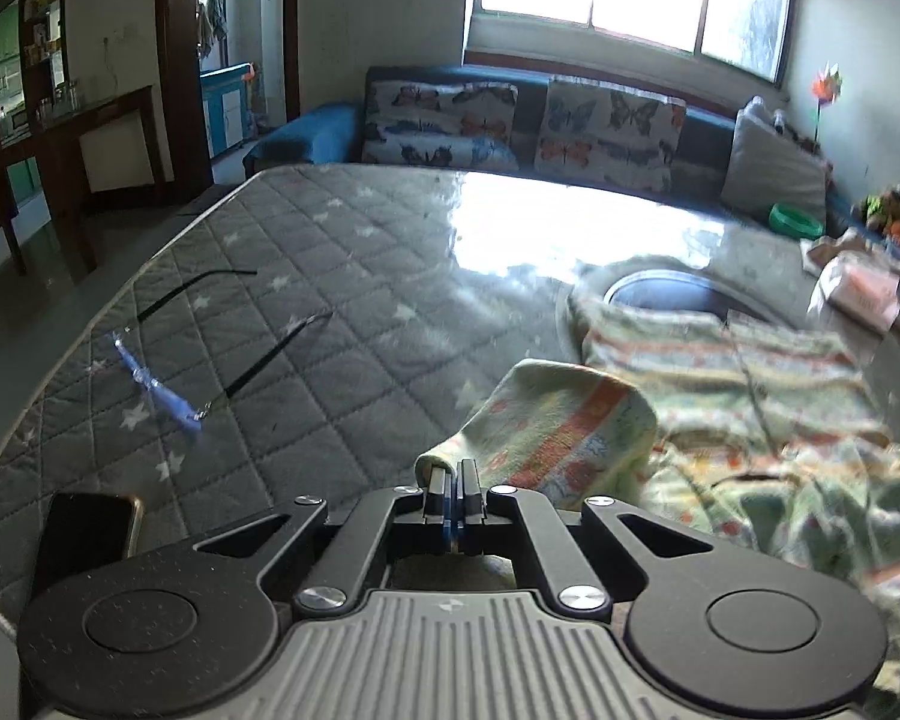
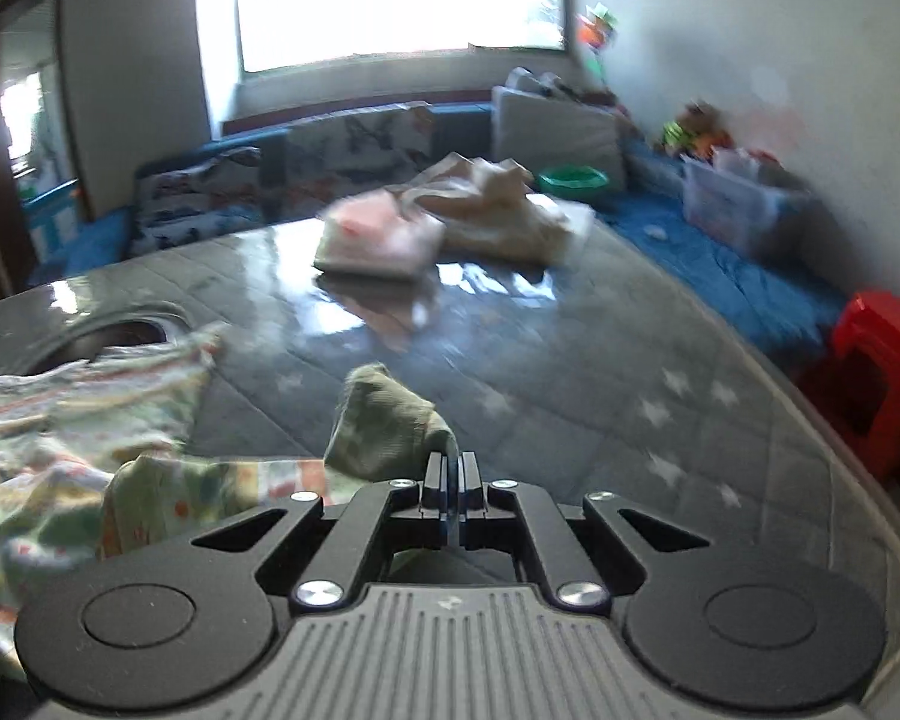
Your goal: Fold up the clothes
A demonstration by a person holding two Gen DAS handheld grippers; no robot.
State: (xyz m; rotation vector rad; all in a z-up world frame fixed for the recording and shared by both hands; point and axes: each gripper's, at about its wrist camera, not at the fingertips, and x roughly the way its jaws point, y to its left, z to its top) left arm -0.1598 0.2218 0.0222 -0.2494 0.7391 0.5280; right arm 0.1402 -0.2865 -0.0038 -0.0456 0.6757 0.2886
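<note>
A pale green garment (image 1: 720,396) with orange and blue print lies rumpled on the grey quilted table (image 1: 330,276). My left gripper (image 1: 455,471) is shut on a lifted corner of it (image 1: 546,426). In the right wrist view the same garment (image 2: 78,420) spreads to the left, and my right gripper (image 2: 450,462) is shut on another raised corner (image 2: 384,426). Both corners are held a little above the table.
Eyeglasses (image 1: 210,354) and a dark phone (image 1: 87,531) lie on the table's left part. A round hole (image 1: 666,294) opens in the table beyond the garment. Folded pink clothes (image 2: 378,237) and a beige heap (image 2: 498,210) sit at the far side. A red stool (image 2: 870,372) stands right.
</note>
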